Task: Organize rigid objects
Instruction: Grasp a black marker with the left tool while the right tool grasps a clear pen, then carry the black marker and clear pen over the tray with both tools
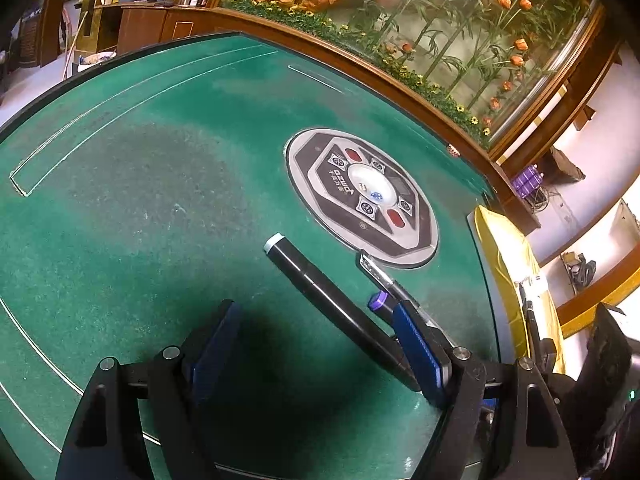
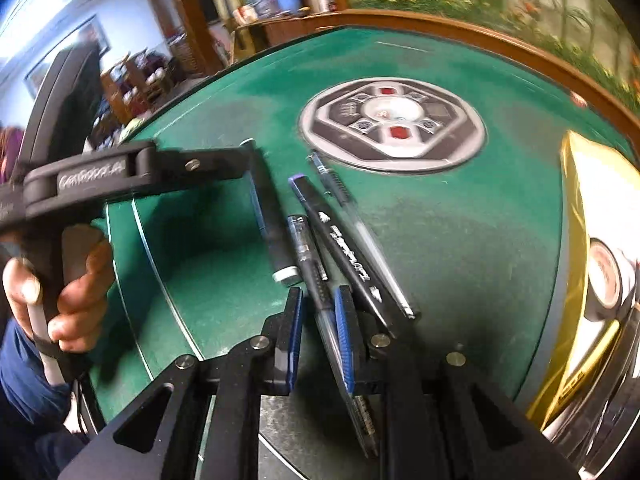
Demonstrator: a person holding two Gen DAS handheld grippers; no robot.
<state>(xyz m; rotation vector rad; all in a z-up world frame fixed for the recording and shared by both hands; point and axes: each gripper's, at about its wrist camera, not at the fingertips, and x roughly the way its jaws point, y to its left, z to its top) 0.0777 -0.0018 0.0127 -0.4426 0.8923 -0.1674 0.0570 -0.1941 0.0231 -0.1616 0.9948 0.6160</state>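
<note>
my right claw is nearly closed around a clear-barrelled black gel pen beside the other pens on the green felt surface, my left claw gapes empty, and a skewed pinch could let it swivel loose.

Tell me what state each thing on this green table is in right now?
Left hand-held gripper: open, straddling the thick black marker.
Right hand-held gripper: shut on the clear pen.
Thick black marker: lying flat, capped.
Purple-capped marker: lying flat.
Slim pen: lying flat.
</note>
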